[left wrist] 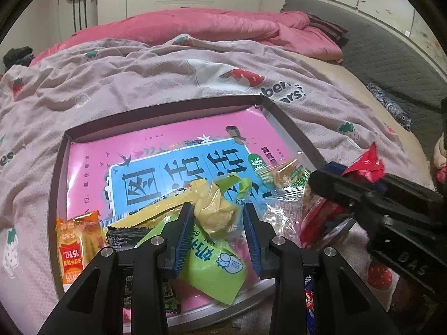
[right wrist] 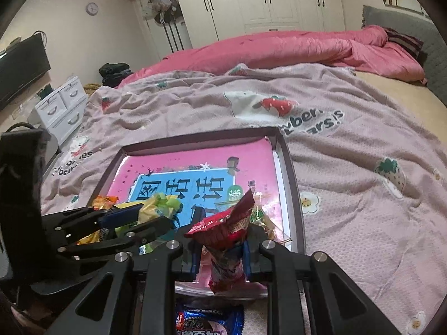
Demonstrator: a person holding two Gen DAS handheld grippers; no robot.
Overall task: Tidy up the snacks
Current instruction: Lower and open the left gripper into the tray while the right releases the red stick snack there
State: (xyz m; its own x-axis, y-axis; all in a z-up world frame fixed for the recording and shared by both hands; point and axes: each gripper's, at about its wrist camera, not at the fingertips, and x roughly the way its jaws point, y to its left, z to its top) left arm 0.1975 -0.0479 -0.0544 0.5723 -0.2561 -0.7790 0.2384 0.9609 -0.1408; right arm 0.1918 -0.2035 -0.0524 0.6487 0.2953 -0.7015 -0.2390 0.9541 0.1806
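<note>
Left wrist view shows my left gripper (left wrist: pixel 218 220) low in the frame's centre, its blue pads on either side of a yellow-green milk candy packet (left wrist: pixel 215 223) and apparently clamped on its crumpled top, the packet hanging over the near end of the tray (left wrist: pixel 164 109), which lies on the strawberry-print blanket (left wrist: pixel 139 83) covering the bed. In the right wrist view my right gripper (right wrist: pixel 220 251) at lower centre is closed on a red snack packet (right wrist: pixel 226 240), held upright just above the tray's near edge. I judge the step in hand to be setting both packets into the tray. To do it well I should lower each one until it rests on the pink lining (left wrist: pixel 167 145), let go of one at a time, and steer towards the bare upper half of the tray, away from the crowded near end, keeping the two grippers apart, since they sit close together at the right of the left view. By my count: one tray; two packets held; loose in the tray, one orange packet (left wrist: pixel 76 240) at lower left, one dark packet (left wrist: pixel 125 237) beside it and one clear-wrapped biscuit packet (left wrist: pixel 287 176) right of centre; one blue cookie packet (right wrist: pixel 209 321) lying on the blanket outside the tray at the bottom of the right view. Others may be hidden under the pile.
</note>
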